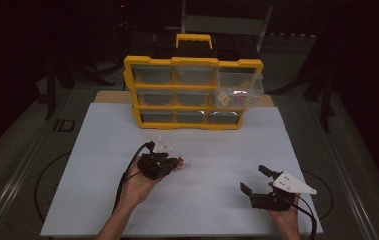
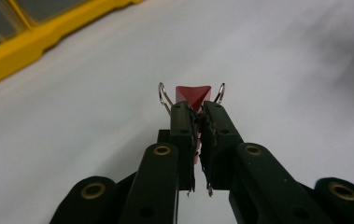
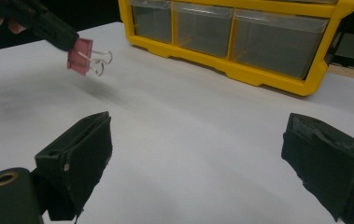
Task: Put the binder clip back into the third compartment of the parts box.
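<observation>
The left gripper [image 2: 198, 112] is clamping its jaws on a pink binder clip [image 2: 192, 94]; the right gripper [image 3: 198, 154] is holding its jaws wide open, gripping nothing

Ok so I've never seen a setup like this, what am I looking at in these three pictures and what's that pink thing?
A person sits at a white table and holds a hand tool with a two-jaw claw in each hand. One picture looks down from above; the other two come from small cameras riding on each claw. The left claw is shut on a pink binder clip and holds it just above the table. The right claw is open with nothing between its jaws. At the far side of the table stands a yellow drawer organizer with clear drawers; its top right drawer is pulled out.
</observation>
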